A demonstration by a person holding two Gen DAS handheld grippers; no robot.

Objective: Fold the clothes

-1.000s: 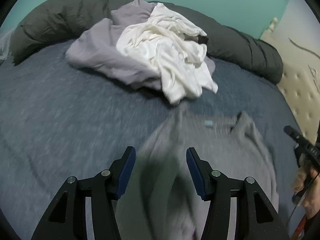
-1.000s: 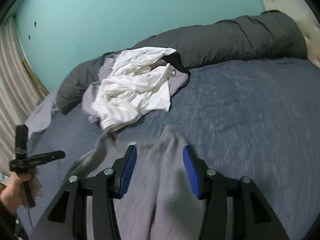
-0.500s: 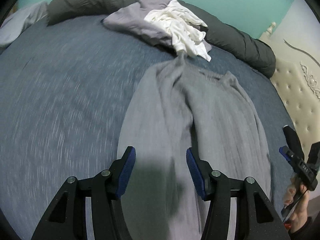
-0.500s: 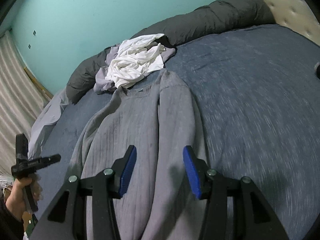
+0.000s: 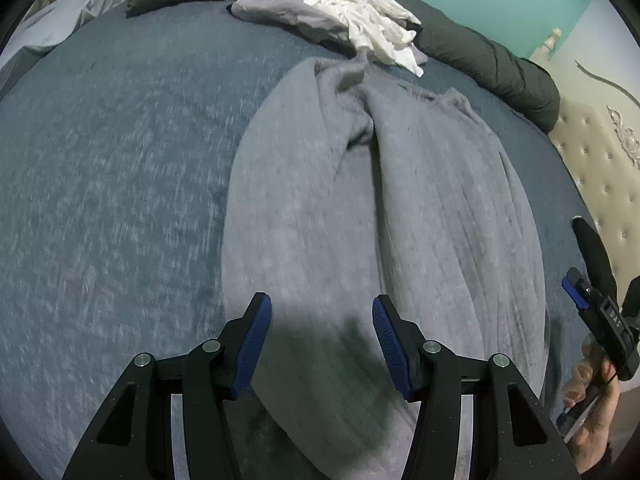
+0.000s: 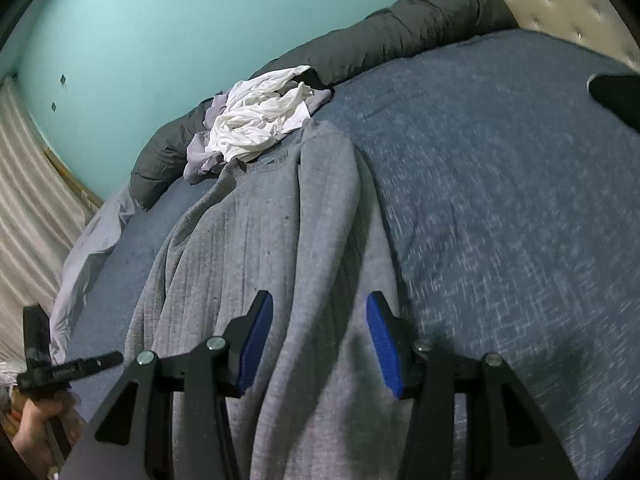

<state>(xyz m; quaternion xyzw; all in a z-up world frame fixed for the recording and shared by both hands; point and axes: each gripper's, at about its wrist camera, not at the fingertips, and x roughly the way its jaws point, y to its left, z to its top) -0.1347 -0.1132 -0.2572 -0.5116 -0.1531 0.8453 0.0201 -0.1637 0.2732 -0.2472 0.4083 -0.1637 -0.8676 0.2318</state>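
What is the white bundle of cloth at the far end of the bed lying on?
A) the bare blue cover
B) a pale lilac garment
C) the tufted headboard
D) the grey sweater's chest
B: the white bundle sits atop a crumpled pale lilac garment, beyond the grey sweater spread on the blue cover.

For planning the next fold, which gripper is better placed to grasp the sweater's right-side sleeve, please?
Probably right: the right gripper hangs open astride that sleeve on the grey sweater; the left gripper is farther left.
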